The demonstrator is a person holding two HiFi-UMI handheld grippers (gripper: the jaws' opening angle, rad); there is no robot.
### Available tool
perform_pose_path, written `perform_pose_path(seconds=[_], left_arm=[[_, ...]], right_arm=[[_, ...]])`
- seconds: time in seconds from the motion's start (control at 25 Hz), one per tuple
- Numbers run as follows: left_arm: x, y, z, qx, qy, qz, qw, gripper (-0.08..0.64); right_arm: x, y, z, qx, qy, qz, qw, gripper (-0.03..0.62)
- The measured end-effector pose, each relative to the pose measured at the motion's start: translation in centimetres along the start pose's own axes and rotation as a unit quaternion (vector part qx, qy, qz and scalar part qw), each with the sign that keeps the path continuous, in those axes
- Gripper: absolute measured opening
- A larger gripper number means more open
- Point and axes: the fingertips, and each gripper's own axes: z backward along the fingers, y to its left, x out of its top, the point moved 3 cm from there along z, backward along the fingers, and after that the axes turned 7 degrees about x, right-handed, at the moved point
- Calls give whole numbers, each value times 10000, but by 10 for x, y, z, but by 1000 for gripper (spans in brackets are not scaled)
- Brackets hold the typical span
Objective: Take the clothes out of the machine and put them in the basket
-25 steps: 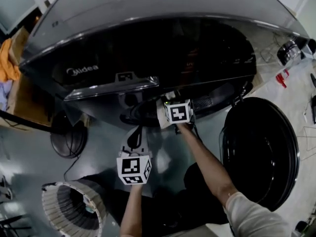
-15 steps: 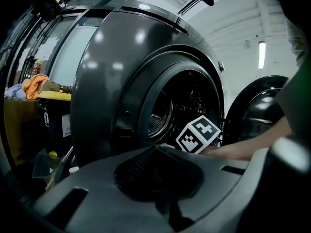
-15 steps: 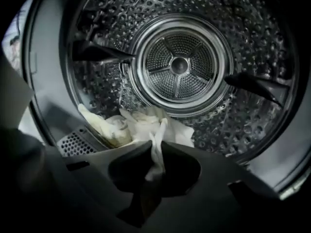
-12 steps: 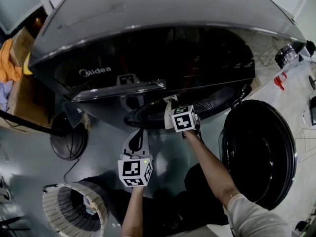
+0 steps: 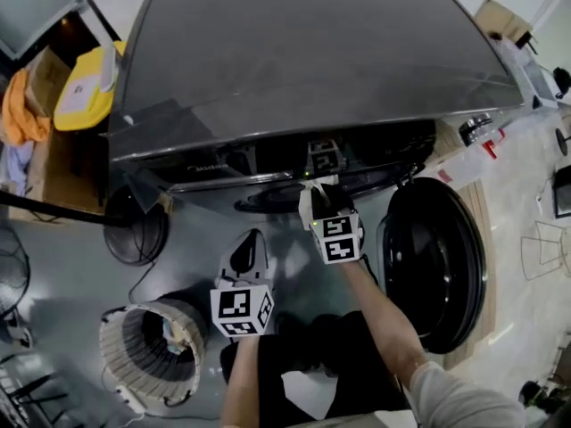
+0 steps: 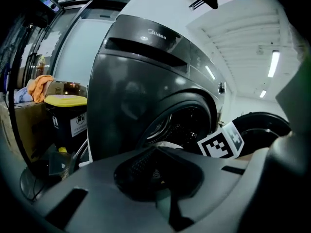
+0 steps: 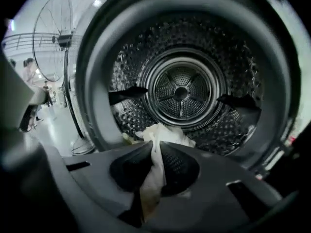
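At the mouth of the machine (image 7: 182, 89), a pale cloth (image 7: 167, 132) is pinched in the right gripper (image 7: 154, 166); the left gripper (image 6: 158, 171) is held closed and empty. The cloth could be snagged on the machine's rim and dropped short of the basket (image 5: 114, 357)

R gripper (image 5: 317, 194) at machine (image 5: 312, 61) mouth

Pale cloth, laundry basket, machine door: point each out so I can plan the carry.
pale cloth (image 7: 155, 164), right gripper view: the strip pinched between the jaws.
laundry basket (image 5: 120, 368), head view: its slatted wall, left side.
machine door (image 5: 433, 257), head view: middle of the open round door.
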Motion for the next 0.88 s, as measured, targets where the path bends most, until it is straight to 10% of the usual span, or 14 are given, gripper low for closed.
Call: perform_pose_path(seconds=[0.88], left_arm=[[239, -91, 179, 295, -151, 190, 9993, 18]], right_arm=[[216, 27, 295, 301, -391, 15, 9988, 44]])
